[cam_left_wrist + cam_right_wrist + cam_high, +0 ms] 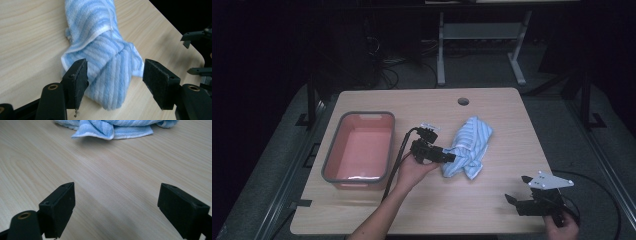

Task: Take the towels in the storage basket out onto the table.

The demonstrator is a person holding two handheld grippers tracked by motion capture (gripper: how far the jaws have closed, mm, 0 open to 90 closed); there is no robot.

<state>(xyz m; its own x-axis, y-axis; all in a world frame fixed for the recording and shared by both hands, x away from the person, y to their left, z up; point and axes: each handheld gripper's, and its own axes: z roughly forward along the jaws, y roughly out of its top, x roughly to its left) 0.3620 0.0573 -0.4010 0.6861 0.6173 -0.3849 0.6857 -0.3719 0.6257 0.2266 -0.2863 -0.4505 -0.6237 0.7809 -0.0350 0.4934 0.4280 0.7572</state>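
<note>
Two tongs over the wooden surface [492, 197]. Left tongs [115, 80] wide open, jaws straddling the near end of the crumpled blue-and-white striped towel [469, 147] without closing on it; towel lies at centre of the surface, slightly toward 3 o'clock. Right tongs [518, 196] at about 5 o'clock near the surface edge, also wide open, nothing between the jaws, well apart from the towel. Pink basin with grey rim [360, 148] sits at 9 o'clock.
</note>
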